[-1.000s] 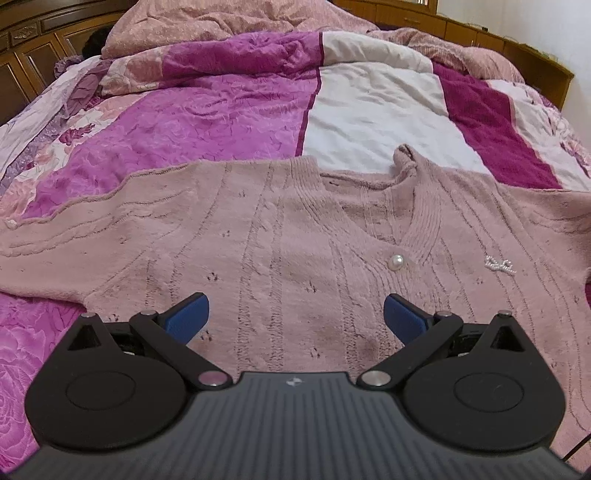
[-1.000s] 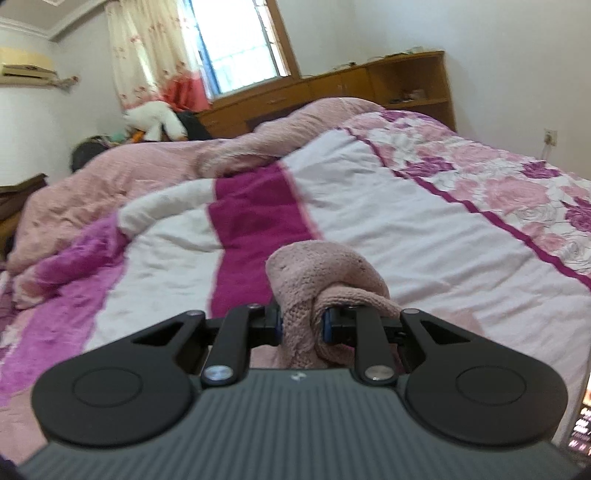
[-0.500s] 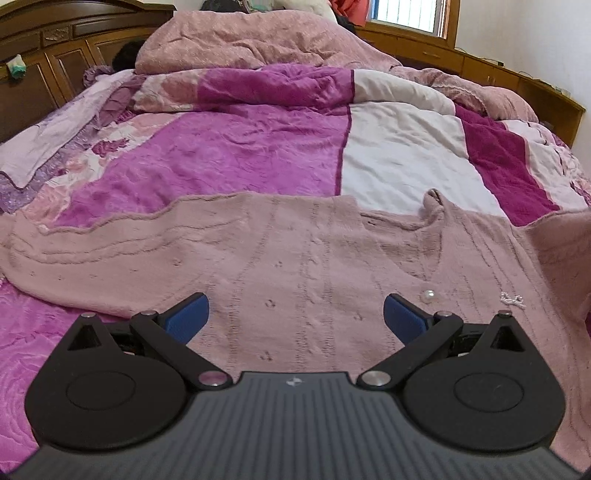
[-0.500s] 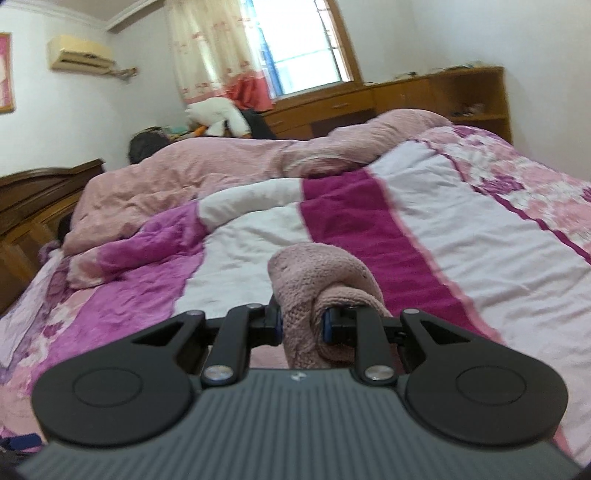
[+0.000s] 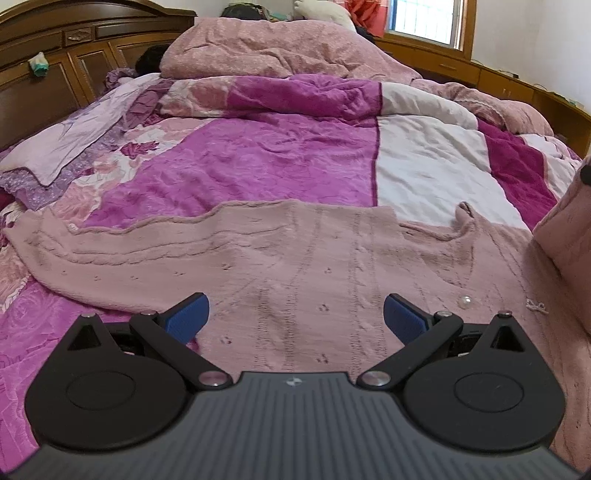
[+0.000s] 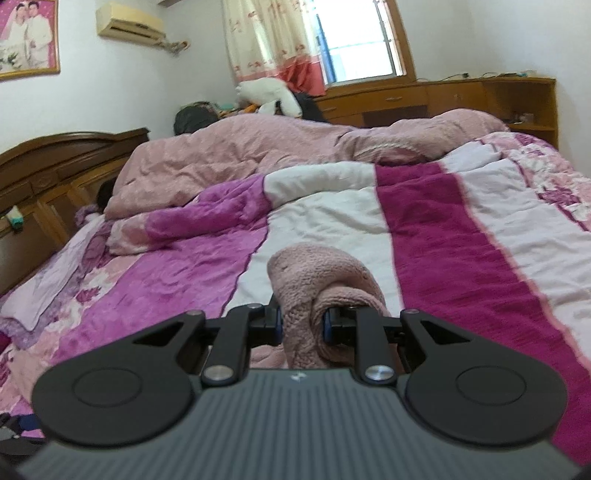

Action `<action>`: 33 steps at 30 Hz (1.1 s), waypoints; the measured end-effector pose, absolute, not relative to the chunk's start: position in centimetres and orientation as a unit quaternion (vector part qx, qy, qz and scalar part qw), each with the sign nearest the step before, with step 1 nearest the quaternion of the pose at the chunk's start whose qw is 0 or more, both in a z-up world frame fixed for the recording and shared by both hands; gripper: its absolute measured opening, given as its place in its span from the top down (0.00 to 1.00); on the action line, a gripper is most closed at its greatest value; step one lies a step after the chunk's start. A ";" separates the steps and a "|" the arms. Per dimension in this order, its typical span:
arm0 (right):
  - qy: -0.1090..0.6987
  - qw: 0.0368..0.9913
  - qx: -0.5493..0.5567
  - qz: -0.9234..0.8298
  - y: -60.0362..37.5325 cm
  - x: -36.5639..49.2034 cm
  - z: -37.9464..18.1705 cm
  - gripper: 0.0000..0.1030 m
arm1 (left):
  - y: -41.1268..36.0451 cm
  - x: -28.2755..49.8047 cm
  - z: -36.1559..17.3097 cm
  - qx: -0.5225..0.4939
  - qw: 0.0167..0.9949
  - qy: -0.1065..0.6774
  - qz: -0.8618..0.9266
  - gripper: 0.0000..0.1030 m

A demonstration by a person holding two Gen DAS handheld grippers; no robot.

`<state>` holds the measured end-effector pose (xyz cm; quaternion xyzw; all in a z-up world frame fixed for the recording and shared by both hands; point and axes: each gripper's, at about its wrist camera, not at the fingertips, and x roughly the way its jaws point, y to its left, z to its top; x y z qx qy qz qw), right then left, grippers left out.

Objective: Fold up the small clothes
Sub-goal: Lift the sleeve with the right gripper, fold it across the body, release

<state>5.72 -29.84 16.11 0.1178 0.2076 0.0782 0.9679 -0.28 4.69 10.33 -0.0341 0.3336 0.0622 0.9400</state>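
The pink sweater (image 5: pixel 295 266) lay spread flat on the bed (image 5: pixel 280 162). The right gripper (image 6: pixel 300 325) pinched a bunched sleeve, lifted at 3 o'clock in the left view. The left gripper (image 5: pixel 295 317) hovered over the body, fingers spread and empty. Judged step: sleeve fold-in. Next: lay the sleeve across the chest. Open bedding lay beyond at 12 o'clock.

One pink knitted cardigan (image 5: pixel 303 266) lies on the bed, with one pearl button (image 5: pixel 464 302) showing. Two grippers: the left gripper (image 5: pixel 295 321) and the right gripper (image 6: pixel 300 325). One framed photograph (image 6: pixel 27 37), one air conditioner (image 6: pixel 129 23), and perhaps one plush toy (image 6: pixel 269 94).
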 end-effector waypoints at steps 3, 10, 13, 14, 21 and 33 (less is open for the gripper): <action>0.217 0.965 0.116 0.089 -28.4 6.0 15.6 0.78 | 5.3 -0.4 10.4 -0.038 0.940 0.333 0.066 0.00; 0.242 0.958 0.103 0.112 -25.0 6.9 14.4 0.78 | 6.4 -0.3 10.2 -0.035 0.941 0.329 0.077 0.00; 0.257 0.954 0.095 0.119 -23.4 7.4 13.4 0.78 | 6.8 -0.1 9.9 -0.040 0.940 0.330 0.079 0.00; 0.263 0.953 0.090 0.121 -22.9 7.7 12.9 0.78 | 7.1 -0.1 9.7 -0.043 0.940 0.330 0.080 0.00; 0.322 0.934 0.084 0.128 -19.5 9.8 8.7 0.78 | 8.4 0.5 8.2 -0.059 0.932 0.347 0.091 0.00; 0.351 0.914 0.128 0.158 -17.7 9.1 6.1 0.39 | 9.8 0.6 7.6 -0.071 0.929 0.350 0.101 0.00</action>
